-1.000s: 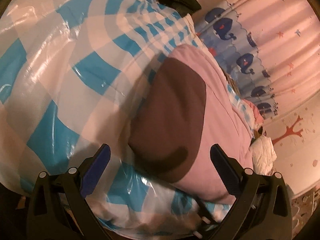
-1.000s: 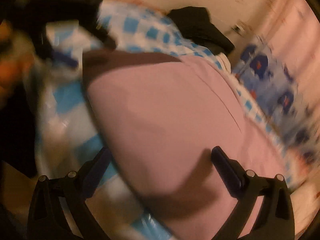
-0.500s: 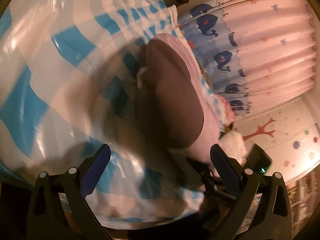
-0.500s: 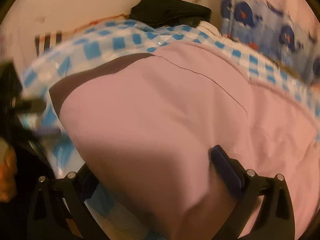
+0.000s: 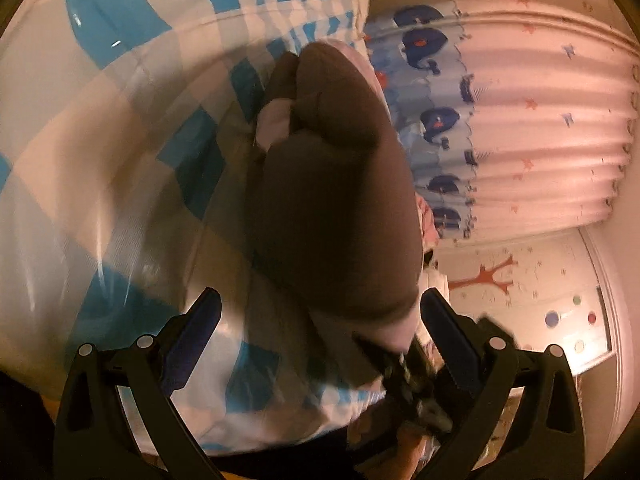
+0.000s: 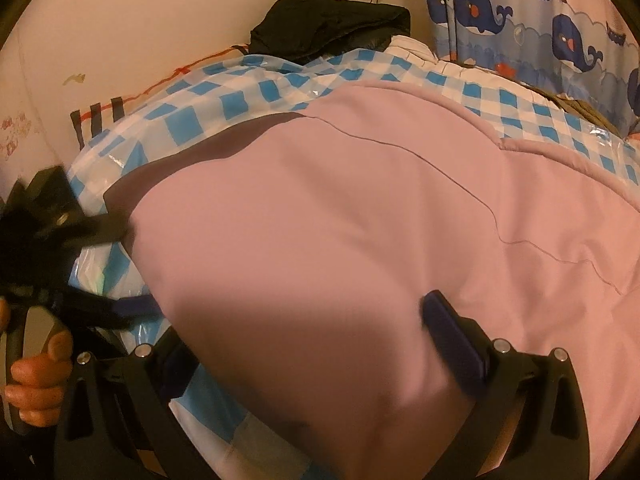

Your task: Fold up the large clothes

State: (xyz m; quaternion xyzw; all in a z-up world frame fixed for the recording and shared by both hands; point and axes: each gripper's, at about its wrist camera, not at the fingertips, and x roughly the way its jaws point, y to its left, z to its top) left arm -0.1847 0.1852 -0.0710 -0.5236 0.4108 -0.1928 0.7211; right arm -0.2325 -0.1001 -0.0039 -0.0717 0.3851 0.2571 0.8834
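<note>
A large pink garment (image 6: 380, 240) lies spread on a bed under a blue-and-white checked plastic cover (image 6: 248, 92). In the left wrist view the garment's near end (image 5: 332, 200) looks dark brown in shadow, bunched and raised between my fingers. My left gripper (image 5: 320, 320) is open, its jaws on either side of that end. It also shows at the left of the right wrist view (image 6: 104, 268), at the garment's left edge. My right gripper (image 6: 312, 332) is open, with the garment's near edge lying between its jaws and hiding the left fingertip.
A black heap of clothing (image 6: 332, 24) lies at the bed's far end by the wall. A whale-print curtain (image 6: 540, 28) hangs along the right side. A white bundle (image 5: 436, 280) lies at the foot of a wall with a tree sticker (image 5: 492, 276).
Both grippers have moved in on the garment's near edge. The left view has swung right and low, so the shadowed end now fills the space between its fingers. The right view has steadied.
</note>
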